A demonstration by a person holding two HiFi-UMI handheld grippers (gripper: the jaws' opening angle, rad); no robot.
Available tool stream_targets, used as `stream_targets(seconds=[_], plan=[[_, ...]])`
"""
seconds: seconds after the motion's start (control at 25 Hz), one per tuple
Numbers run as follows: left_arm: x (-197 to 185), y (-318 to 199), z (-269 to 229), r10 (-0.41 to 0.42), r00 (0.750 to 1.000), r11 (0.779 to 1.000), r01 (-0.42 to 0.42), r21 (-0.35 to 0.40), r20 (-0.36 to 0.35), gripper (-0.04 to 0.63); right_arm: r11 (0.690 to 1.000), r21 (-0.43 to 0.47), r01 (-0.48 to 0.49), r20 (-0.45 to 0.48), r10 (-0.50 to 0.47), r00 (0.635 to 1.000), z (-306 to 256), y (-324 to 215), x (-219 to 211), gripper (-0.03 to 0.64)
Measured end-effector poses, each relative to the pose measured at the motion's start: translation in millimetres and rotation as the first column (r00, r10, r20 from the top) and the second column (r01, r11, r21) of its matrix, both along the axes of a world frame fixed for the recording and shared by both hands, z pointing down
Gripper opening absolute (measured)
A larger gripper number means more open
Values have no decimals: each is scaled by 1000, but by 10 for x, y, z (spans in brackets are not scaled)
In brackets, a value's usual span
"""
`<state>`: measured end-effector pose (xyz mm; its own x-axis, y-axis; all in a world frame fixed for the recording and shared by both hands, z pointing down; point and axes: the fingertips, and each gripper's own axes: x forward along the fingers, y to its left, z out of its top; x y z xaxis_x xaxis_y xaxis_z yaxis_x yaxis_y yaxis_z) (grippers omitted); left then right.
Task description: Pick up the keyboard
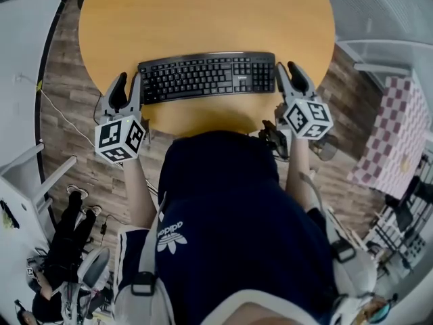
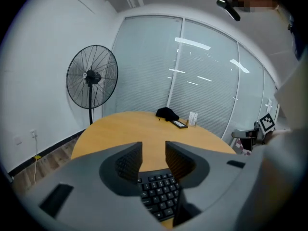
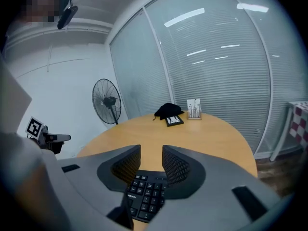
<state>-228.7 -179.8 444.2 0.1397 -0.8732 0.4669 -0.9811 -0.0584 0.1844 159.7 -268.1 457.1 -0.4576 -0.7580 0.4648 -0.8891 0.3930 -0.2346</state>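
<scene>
A black keyboard [image 1: 206,76] lies flat near the front edge of the round wooden table [image 1: 203,12]. My left gripper [image 1: 128,80] is at the keyboard's left end with its jaws apart and nothing between the pads. My right gripper [image 1: 289,68] is at the keyboard's right end, also open and empty. In the left gripper view the gripper [image 2: 153,150] looks across the table, and the keyboard's keys [image 2: 161,196] show low between and below the jaws. The right gripper view has the same layout: the gripper [image 3: 151,153] is open above the keyboard's number pad [image 3: 144,196].
A black cloth bundle [image 3: 168,110], a flat dark frame [image 3: 173,121] and a small card stand [image 3: 194,109] sit at the table's far side. A standing fan [image 2: 91,78] is beyond the table. A chequered cloth [image 1: 399,137] is at the right, a white chair [image 1: 27,181] at the left.
</scene>
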Motion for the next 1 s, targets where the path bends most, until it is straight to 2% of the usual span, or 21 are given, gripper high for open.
stream_targets(seconds=[0.24,0.52,0.88,1.0], plan=[[-148,-136,567,8,998,989,-17,-148,-58,140,997,-71,5,-24,-7,1000,312,-214,44,133],[-186,-198,1229,-35,981,946,-30,-323,-193,144,975,-217,-45,-52,35,998,950,-226,189,133],[-169,-248,1516,-62,975,908,-34,-417,-215,147,948,-314,-61,-63,43,997,1351,-324,205,140],[-156,-246,1535,-85,960,905,-37,-425,-266,150,937,-345,-58,-44,46,998,1407,-357,220,147]])
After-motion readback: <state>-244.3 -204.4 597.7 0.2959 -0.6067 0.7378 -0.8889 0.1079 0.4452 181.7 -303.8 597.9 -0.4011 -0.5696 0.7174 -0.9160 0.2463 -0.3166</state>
